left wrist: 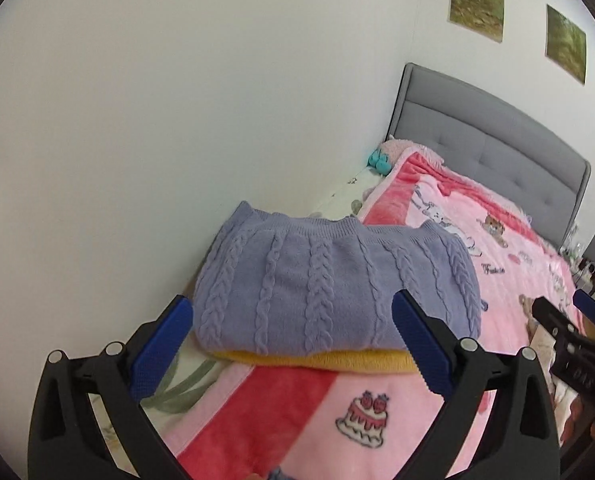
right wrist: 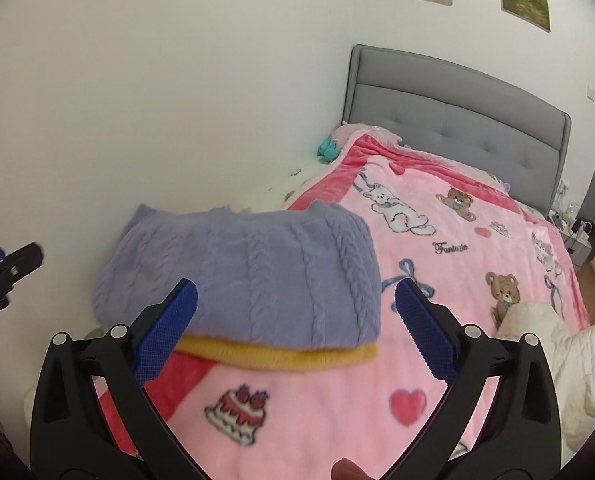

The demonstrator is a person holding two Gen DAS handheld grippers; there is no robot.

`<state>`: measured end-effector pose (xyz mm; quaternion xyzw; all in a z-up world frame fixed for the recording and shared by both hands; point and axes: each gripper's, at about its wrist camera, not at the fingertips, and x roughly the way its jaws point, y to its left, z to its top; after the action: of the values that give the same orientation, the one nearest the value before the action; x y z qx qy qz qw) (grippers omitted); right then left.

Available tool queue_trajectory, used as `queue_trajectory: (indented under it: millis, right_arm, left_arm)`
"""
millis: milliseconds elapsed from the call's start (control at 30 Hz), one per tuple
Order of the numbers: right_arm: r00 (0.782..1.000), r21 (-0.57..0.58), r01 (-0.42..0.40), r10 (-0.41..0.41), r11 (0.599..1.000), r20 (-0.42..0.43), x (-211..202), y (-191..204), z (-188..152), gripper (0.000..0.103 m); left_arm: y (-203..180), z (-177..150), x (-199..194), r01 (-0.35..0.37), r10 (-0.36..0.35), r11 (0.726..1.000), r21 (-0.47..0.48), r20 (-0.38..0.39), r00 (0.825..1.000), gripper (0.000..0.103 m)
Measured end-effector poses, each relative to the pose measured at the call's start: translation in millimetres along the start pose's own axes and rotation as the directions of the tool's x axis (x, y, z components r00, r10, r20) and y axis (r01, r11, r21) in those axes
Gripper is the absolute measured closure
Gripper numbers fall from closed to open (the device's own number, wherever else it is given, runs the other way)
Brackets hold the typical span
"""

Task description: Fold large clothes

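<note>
A folded lavender cable-knit sweater (left wrist: 329, 280) lies on top of a folded yellow garment (left wrist: 317, 360) on the pink blanket, near the wall side of the bed. It also shows in the right wrist view (right wrist: 249, 272), with the yellow garment (right wrist: 281, 356) under it. My left gripper (left wrist: 293, 344) is open and empty, its jaws just in front of the stack. My right gripper (right wrist: 295, 328) is open and empty, also just in front of the stack. The right gripper shows at the right edge of the left wrist view (left wrist: 565, 320).
The pink cartoon blanket (right wrist: 437, 260) covers the bed, with a grey headboard (right wrist: 457, 120) at the far end. A white quilted garment (right wrist: 557, 360) lies at the right. The white wall (left wrist: 177, 120) runs along the bed's left side. A nightstand (right wrist: 573, 228) stands far right.
</note>
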<state>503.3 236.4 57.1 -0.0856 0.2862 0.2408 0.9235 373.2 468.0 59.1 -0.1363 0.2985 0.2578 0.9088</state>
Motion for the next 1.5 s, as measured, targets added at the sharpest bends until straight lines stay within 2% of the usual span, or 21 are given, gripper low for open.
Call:
queue_trajectory:
  millis: [133, 200, 367, 500, 767, 1267, 1500]
  right_arm:
    - [1.0, 0.014, -0.021, 0.021, 1.0, 0.01, -26.3, 0.2, -2.1, 0.008]
    - [0.999, 0.008, -0.018, 0.017, 1.0, 0.032, -36.3, -2.0, -1.4, 0.008]
    - [0.998, -0.004, 0.009, -0.009, 1.0, 0.055, -45.7, -9.3, -2.2, 0.008]
    - [0.998, 0.002, 0.015, -0.015, 1.0, 0.059, -39.1, -19.7, -0.3, 0.008]
    - [0.998, -0.016, 0.018, -0.017, 1.0, 0.054, -33.8, -23.6, 3.6, 0.008]
    - [0.998, 0.018, -0.05, 0.05, 0.999, 0.024, -22.7, -29.1, 9.9, 0.008]
    - [0.998, 0.0, -0.055, 0.055, 0.999, 0.019, -20.7, -26.3, 11.0, 0.008]
  left_arm:
    - [-12.0, 2.6, -23.7, 0.084, -0.084, 0.996, 0.019, 0.002, 0.996, 0.005]
    - [-22.1, 5.4, -31.7, 0.1, -0.101, 0.993, 0.058, 0.01, 0.995, 0.005]
    - [-51.6, 10.9, -38.5, 0.098, -0.107, 0.982, 0.164, 0.048, 0.993, 0.005]
    - [-67.3, 16.0, -33.7, 0.12, -0.131, 0.973, 0.197, 0.044, 0.99, 0.005]
    - [-78.5, 24.7, -17.7, 0.125, -0.133, 0.975, 0.183, 0.033, 0.991, 0.005]
    - [-67.6, 32.8, -10.0, 0.107, -0.112, 0.981, 0.164, 0.019, 0.994, 0.005]
    - [-65.5, 30.9, -6.5, 0.109, -0.111, 0.981, 0.163, 0.004, 0.994, 0.005]
